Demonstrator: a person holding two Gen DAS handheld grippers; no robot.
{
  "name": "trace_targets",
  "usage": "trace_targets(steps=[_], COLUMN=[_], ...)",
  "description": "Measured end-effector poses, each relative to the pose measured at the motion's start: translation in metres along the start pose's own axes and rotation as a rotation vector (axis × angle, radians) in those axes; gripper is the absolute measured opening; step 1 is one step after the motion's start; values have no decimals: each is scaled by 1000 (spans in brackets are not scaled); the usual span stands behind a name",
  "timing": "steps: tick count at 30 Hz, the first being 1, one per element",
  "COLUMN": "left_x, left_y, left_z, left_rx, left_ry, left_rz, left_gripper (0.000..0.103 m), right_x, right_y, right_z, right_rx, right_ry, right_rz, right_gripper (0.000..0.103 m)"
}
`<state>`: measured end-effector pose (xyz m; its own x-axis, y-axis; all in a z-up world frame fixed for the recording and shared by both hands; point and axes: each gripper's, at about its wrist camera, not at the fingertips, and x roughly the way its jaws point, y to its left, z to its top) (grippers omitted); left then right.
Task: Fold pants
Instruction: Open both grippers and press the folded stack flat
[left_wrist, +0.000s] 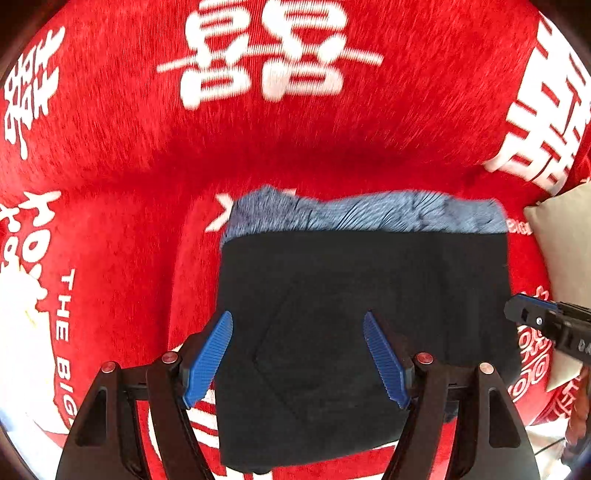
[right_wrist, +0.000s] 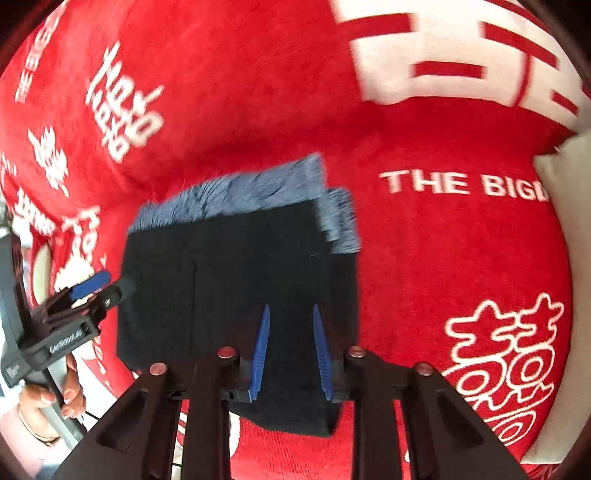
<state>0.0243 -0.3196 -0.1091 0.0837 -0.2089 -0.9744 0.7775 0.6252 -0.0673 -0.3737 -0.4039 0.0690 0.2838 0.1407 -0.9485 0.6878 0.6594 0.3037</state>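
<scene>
Lying folded into a compact block on the red blanket (left_wrist: 110, 147), the pants (left_wrist: 362, 314) look nearly done; left tool (left_wrist: 297, 360) gapes wide, right tool (right_wrist: 291, 350) narrowly apart, seemingly gripping nothing.

Folded pants (right_wrist: 236, 280) beneath parted right gripper (right_wrist: 291, 314)

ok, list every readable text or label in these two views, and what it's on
"THE BIGD", cut off by the pillow: red blanket, right wrist view.
"THE BIG", cut off: same blanket, left wrist view.
Large white double-happiness characters: blanket.
Lettering on the left gripper body: too blurred.
Pants: no text.
</scene>
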Motion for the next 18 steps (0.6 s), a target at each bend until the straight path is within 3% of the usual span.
trace_targets(steps=[2,4,5,8,11,18], left_x=[13,21,25,32,32,29], left_y=[3,7,10,21,21,28], left_z=[-5,-8,-9,-9,-9,-9], left_rx=[4,-3,-15,-77,-66,-81], left_ry=[14,12,16,34,31,53], left_rz=[27,35,34,-19,-19,-30], left_gripper=[75,82,87,87,87,87], right_x=[14,24,26,27,25,16], right_y=[12,19,20,21,22,6], right_z=[-2,-3,-3,-1,-1,-15], right_rx=[-50,-78,-80,-69,-74,-17], right_ry=[13,7,2,-4,0,19], right_rz=[-62,-101,-107,-101,-113,-142], right_gripper=[27,27,27,27,27,45])
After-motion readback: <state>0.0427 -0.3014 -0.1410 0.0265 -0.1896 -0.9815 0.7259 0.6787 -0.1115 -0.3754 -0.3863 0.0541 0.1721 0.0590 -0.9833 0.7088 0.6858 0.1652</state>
